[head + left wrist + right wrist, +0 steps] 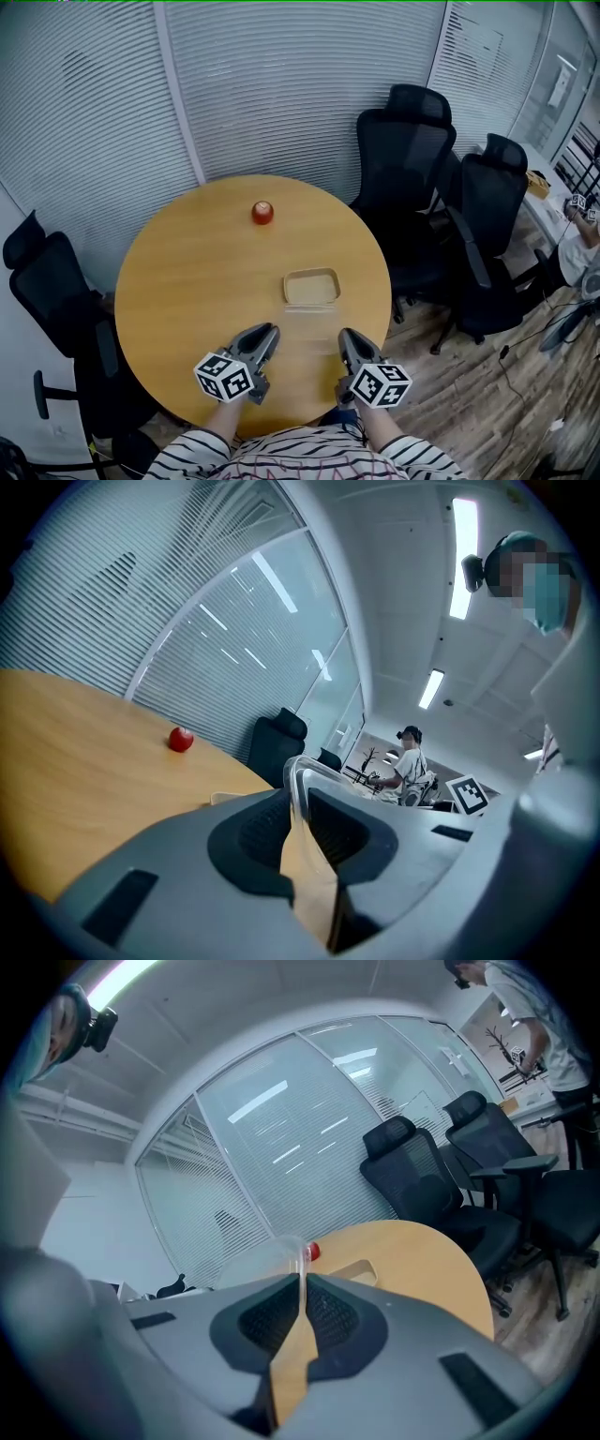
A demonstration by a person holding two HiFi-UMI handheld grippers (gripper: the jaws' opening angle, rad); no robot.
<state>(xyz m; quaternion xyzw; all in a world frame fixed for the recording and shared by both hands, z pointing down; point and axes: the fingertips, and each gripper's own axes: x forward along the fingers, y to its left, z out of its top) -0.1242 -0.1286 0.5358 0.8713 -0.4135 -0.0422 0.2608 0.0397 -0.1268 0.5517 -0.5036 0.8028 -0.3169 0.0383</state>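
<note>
A clear plastic lid (309, 330) hangs just over the round wooden table (187, 272) near its front edge, held from both sides. My left gripper (272, 332) is shut on its left rim; in the left gripper view the clear rim (298, 771) is pinched between the jaws of the left gripper (298, 803). My right gripper (345, 336) is shut on the right rim, and the lid (267, 1260) rises out of the right gripper (302, 1293). A shallow clear container (311, 286) lies just beyond the lid. A small red round object (262, 213) sits at the far side.
Black office chairs stand at the table's right (403, 187) and left (47, 281). A glass wall with white blinds (281, 84) runs behind the table. A seated person (581, 248) is at a desk on the far right. Wooden flooring lies to the right.
</note>
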